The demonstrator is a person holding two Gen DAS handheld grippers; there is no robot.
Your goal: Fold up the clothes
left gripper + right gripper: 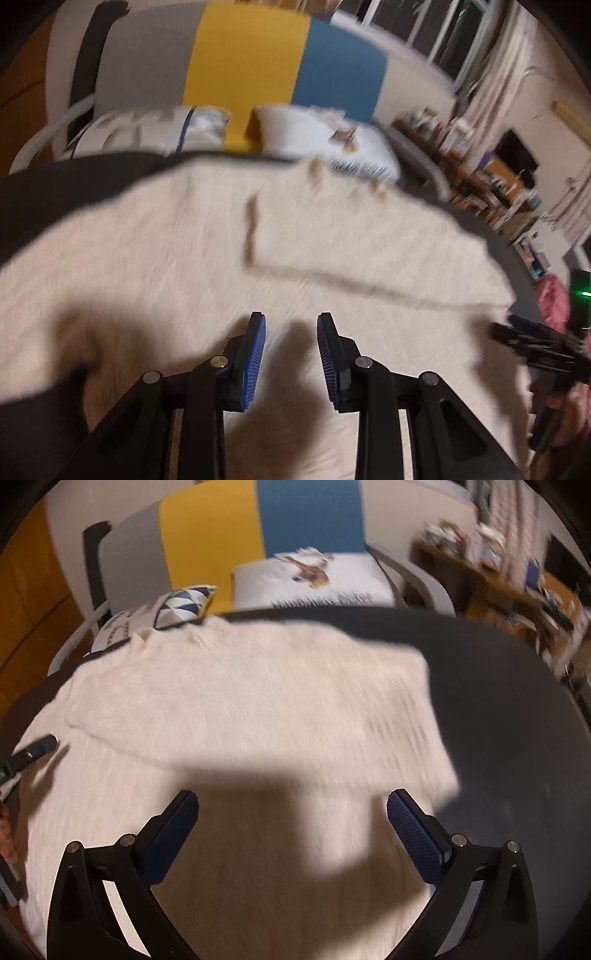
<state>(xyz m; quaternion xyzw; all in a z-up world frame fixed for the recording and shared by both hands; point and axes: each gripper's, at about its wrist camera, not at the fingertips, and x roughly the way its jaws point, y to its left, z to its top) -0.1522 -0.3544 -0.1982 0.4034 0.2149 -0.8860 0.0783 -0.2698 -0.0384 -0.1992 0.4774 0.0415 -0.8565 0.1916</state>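
A cream knitted garment (229, 243) lies spread flat on a dark grey surface (55, 192), with one part folded over its top. My left gripper (291, 321) hovers open above its near part, nothing between the blue pads. In the right wrist view the same cream garment (240, 709) fills the middle, its right edge ending on the dark grey surface (517, 720). My right gripper (291, 801) is wide open over the garment's near right part, holding nothing. The right gripper also shows at the right edge of the left wrist view, its fingers (524, 332) blurred.
Printed cushions (314, 579) and a triangle-patterned cushion (184, 605) lie beyond the garment, against a grey, yellow and blue backrest (247, 62). Cluttered shelves (491, 184) stand at the far right. A pink item (550, 299) sits beside the surface.
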